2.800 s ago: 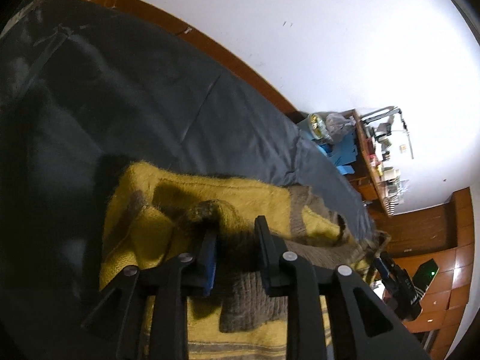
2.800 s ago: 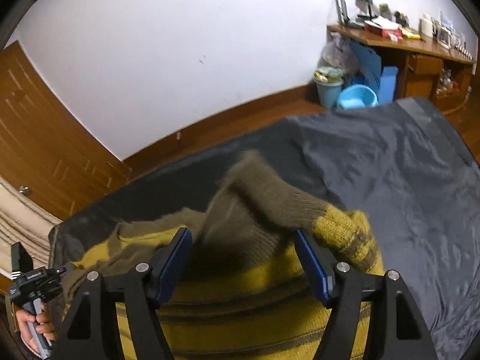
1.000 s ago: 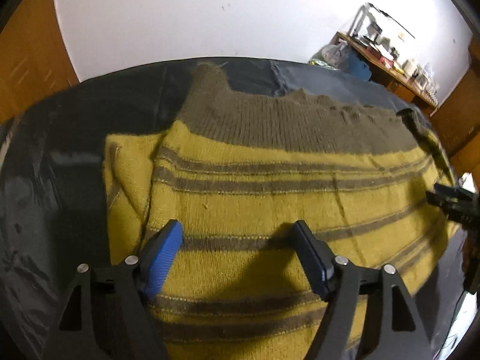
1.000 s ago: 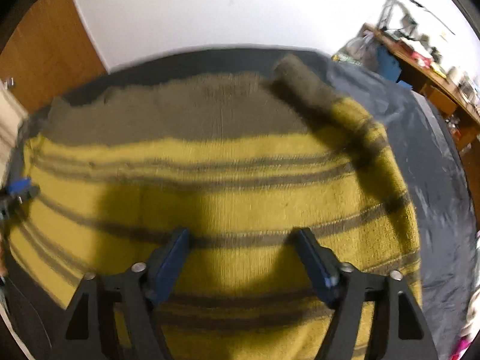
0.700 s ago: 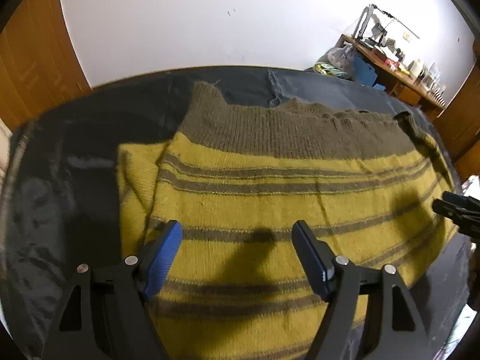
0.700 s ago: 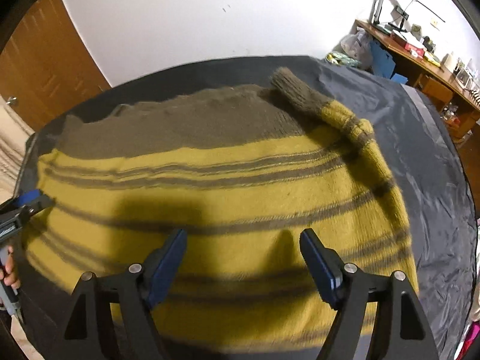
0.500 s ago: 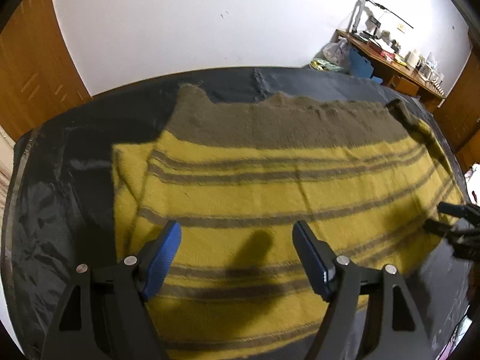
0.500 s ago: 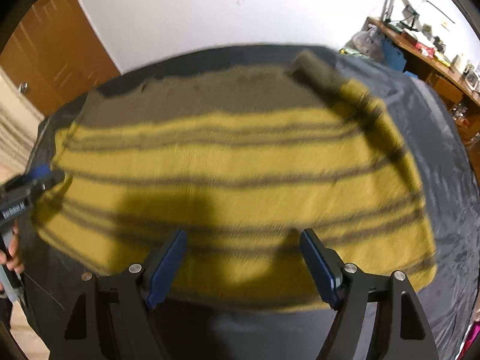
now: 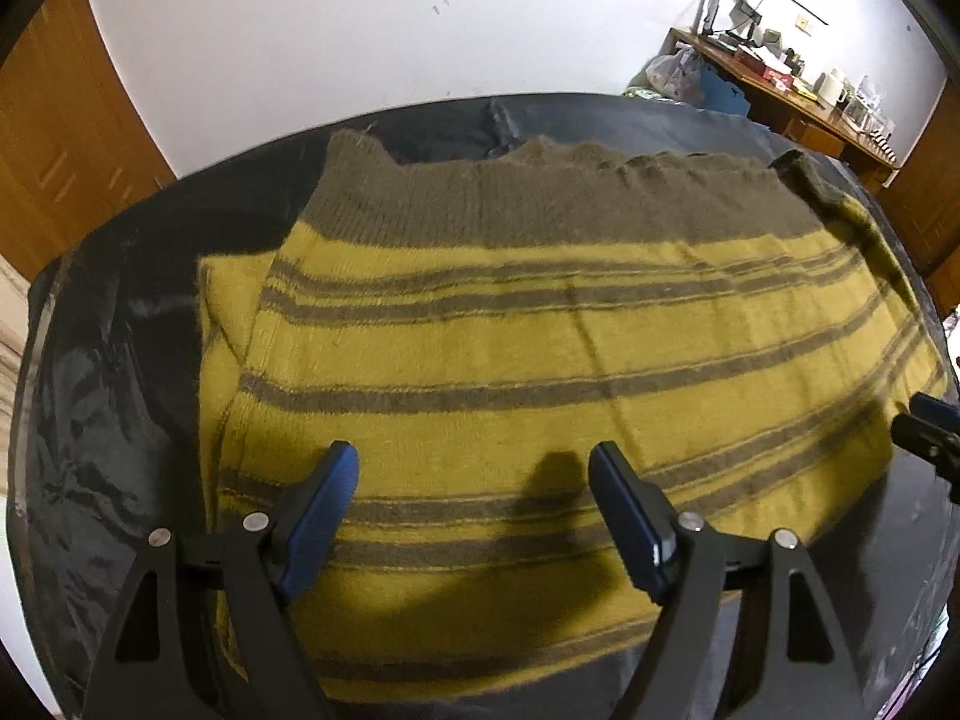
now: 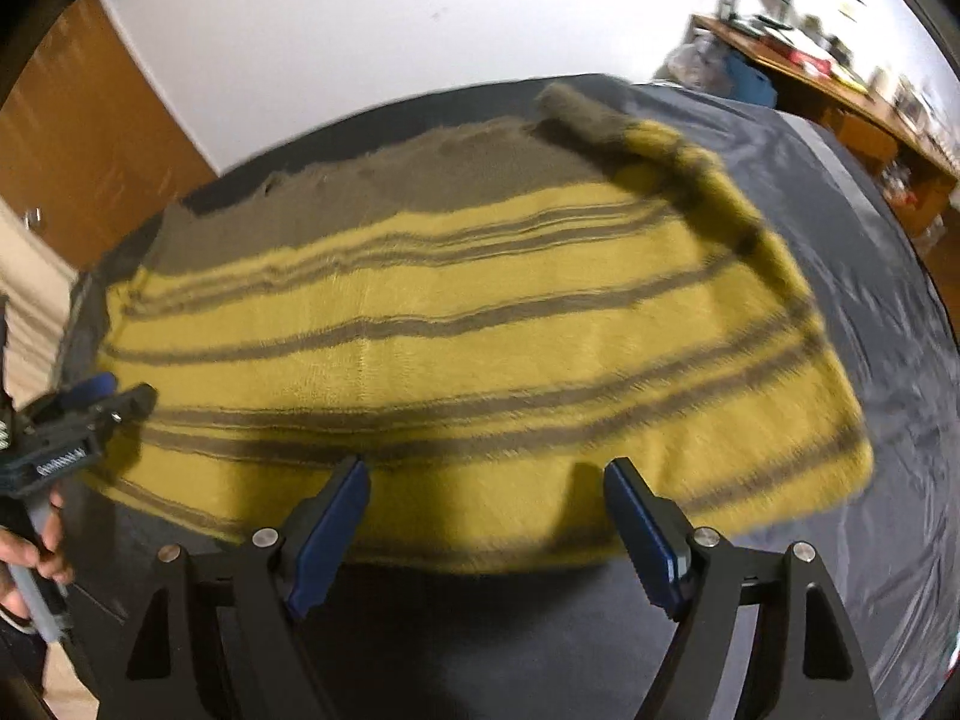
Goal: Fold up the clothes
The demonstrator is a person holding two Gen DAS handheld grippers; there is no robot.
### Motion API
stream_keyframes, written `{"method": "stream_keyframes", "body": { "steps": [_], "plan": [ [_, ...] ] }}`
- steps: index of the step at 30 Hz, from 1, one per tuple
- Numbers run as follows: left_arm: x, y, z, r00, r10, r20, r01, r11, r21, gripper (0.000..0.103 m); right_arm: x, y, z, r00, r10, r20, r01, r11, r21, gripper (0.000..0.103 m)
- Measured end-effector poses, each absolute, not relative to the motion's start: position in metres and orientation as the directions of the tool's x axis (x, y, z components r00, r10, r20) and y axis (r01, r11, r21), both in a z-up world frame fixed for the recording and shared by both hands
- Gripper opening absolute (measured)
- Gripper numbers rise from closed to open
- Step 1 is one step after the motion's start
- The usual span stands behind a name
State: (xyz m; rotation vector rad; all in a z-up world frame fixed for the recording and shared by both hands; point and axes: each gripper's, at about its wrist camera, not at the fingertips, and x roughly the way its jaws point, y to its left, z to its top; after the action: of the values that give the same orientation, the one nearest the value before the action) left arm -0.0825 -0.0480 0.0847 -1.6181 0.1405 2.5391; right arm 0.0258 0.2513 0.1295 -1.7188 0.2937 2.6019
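A yellow sweater with olive-brown stripes (image 9: 540, 348) lies spread flat on a dark grey cloth-covered surface (image 9: 114, 396); its brown ribbed band lies at the far side. It also shows in the right wrist view (image 10: 480, 330), with a folded-over sleeve (image 10: 630, 132) along its far right edge. My left gripper (image 9: 474, 480) is open and empty above the sweater's near left part. My right gripper (image 10: 486, 492) is open and empty above the sweater's near edge. Each gripper shows at the side of the other's view.
A white wall and wooden panels stand behind the surface. A cluttered wooden desk (image 9: 798, 96) with bags and a blue bin beside it is at the far right. The dark cloth (image 10: 870, 276) extends to the right of the sweater.
Both grippers let go of the sweater's sleeves and pulled back toward the near edge and upward. The sweater now lies flat with the sleeves folded in.
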Motion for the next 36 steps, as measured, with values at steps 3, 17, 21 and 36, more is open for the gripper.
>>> {"method": "stream_keyframes", "body": {
  "steps": [3, 17, 21, 36],
  "plan": [
    [-0.078, -0.037, 0.090, -0.412, 0.077, -0.908, -0.160, -0.987, -0.011, 0.082, 0.048, 0.273, 0.132, -0.410, -0.118, -0.905, -0.178, -0.962, 0.206, 0.082],
    [-0.051, 0.036, 0.107, -0.359, 0.119, -0.926, -0.200, -0.979, -0.048, 0.082, 0.082, 0.422, 0.097, -0.576, -0.335, -0.746, -0.402, -0.679, 0.615, 0.082],
    [-0.047, 0.058, 0.109, -0.360, 0.097, -0.928, -0.218, -0.976, -0.018, 0.082, 0.070, 0.426, 0.089, -0.619, -0.371, -0.692, -0.363, -0.647, 0.671, 0.082],
    [-0.076, 0.128, 0.111, -0.286, 0.166, -0.944, -0.252, -0.963, -0.092, 0.082, 0.036, 0.426, 0.070, -0.684, -0.402, -0.608, -0.274, -0.632, 0.725, 0.052]
  ]
}}
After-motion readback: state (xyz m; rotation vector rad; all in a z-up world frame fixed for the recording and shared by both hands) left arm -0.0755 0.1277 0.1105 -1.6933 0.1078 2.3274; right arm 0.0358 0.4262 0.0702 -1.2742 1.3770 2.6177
